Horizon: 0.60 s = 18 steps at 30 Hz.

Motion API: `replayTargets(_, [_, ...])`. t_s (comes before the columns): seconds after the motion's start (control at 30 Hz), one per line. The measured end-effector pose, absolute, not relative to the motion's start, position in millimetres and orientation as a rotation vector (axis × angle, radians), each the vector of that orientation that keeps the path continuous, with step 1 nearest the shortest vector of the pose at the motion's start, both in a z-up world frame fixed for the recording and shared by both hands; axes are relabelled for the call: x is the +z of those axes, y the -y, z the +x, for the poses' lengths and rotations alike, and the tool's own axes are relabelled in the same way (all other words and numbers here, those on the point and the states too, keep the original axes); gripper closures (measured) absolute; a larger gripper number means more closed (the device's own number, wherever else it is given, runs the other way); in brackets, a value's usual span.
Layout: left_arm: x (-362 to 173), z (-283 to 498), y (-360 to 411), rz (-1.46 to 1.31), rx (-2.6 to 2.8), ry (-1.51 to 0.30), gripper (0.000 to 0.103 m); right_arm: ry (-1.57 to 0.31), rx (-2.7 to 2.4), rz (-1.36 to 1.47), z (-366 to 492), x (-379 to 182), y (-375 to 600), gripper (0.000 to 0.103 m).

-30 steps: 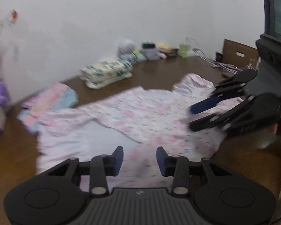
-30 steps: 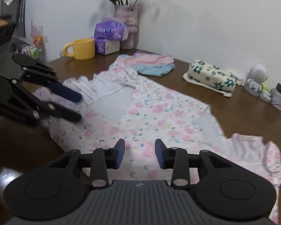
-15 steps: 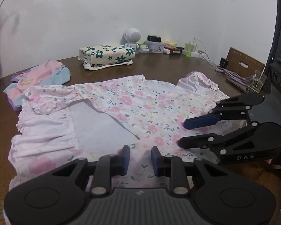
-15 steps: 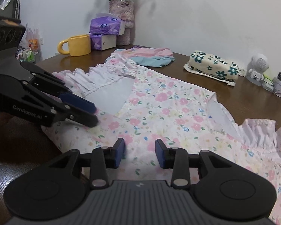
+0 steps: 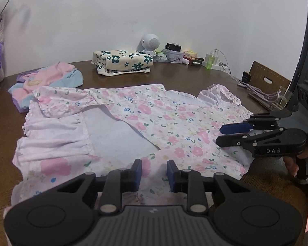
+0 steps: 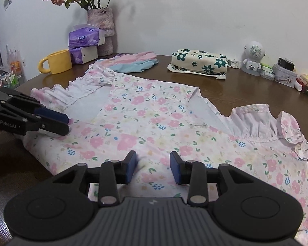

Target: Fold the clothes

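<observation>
Pink floral cotton covers most of what we see: a pink-and-white flowered child's dress [image 5: 145, 121] lies spread flat on the dark brown wooden tabletop [image 5: 191, 78], one side panel turned over to show its pale lining.

Going left to right in the left wrist view, we find a folded pink, blue and purple garment [image 5: 45, 82] near the dress's ruffled sleeve, then a folded cream cloth with dark green flowers [image 5: 123, 61] farther back, then a small white robot-shaped speaker [image 5: 151, 43] by the wall. Our left gripper [image 5: 154, 172] hangs over the near hem with its jaws apart, nothing between them. At the right edge, our right gripper [image 5: 219, 133] lies low over the dress's hem corner, held by a hand [image 5: 293, 164]; its jaws stand slightly apart.

In the right wrist view, the left gripper [image 6: 66, 124] sits at the left, jaws close together at the fabric's edge; whether cloth is pinched there we cannot tell. Behind it stand a yellow ceramic mug [image 6: 57, 61], purple tissue packs [image 6: 84, 43] and a fuzzy pink vase of dried flowers [image 6: 102, 26]. The right gripper [image 6: 153, 167] is open over the flowered fabric.
</observation>
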<state>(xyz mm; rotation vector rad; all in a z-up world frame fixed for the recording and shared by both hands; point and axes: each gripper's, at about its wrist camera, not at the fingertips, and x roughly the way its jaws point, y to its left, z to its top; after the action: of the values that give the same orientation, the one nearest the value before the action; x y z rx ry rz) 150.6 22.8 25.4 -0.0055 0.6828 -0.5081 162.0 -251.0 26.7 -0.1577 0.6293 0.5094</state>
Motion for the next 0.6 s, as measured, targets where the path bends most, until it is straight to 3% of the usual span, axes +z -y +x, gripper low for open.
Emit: replayTargets(0.6, [28,133,-86,-0.065,-0.330,-0.659,0.080,-0.630,0.499,-0.157,160,27,249,0.068])
